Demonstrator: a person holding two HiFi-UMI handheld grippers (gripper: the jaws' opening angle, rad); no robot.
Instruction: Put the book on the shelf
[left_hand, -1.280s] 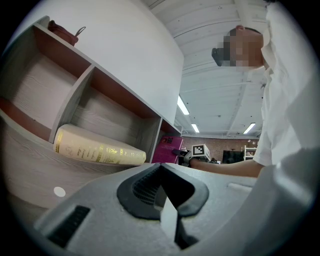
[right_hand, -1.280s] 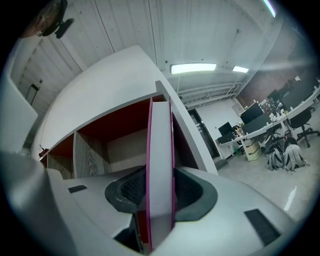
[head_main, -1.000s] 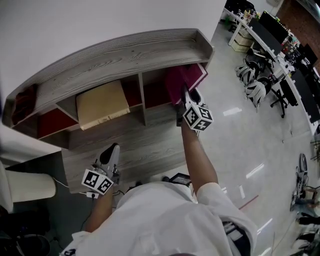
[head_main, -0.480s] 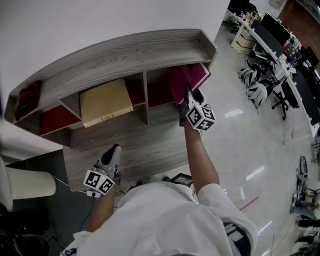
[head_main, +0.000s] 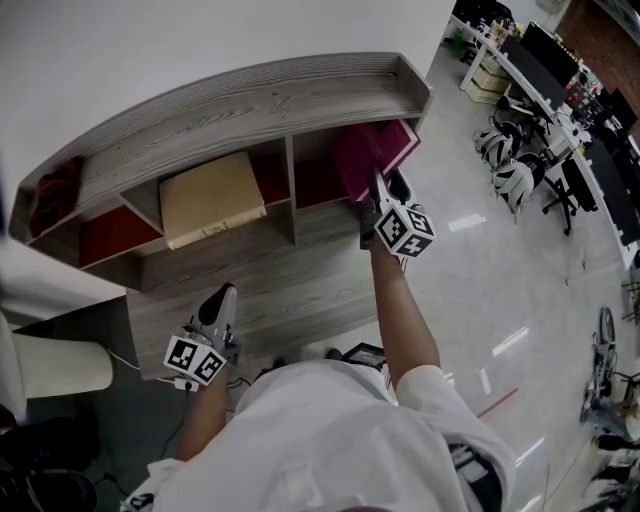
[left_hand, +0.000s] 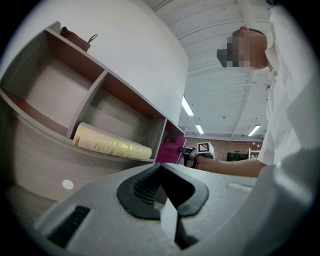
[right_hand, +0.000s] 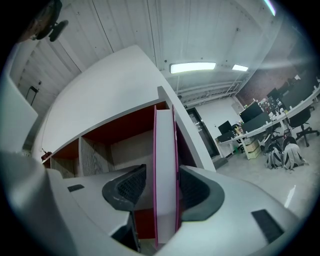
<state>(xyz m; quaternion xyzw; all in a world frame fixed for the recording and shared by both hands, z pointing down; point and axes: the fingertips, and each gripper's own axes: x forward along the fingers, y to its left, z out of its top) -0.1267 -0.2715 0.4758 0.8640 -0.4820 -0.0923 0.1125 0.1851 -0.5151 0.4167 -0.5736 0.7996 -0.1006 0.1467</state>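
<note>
A magenta book stands upright at the mouth of the right-hand compartment of the grey wooden shelf. My right gripper is at its near edge. In the right gripper view the book rises between the jaws of the right gripper. The jaws are opening, and a gap shows between the left pad and the cover. My left gripper hangs low over the shelf's lower board, away from the book, shut and empty. From there the book shows far off.
A thick yellow book lies flat in the middle compartment. A dark red object sits on the shelf top at the left end. Office chairs and desks stand on the shiny floor to the right.
The right gripper stays at the book in the right compartment, with only a slight shift. The left gripper has barely moved.
</note>
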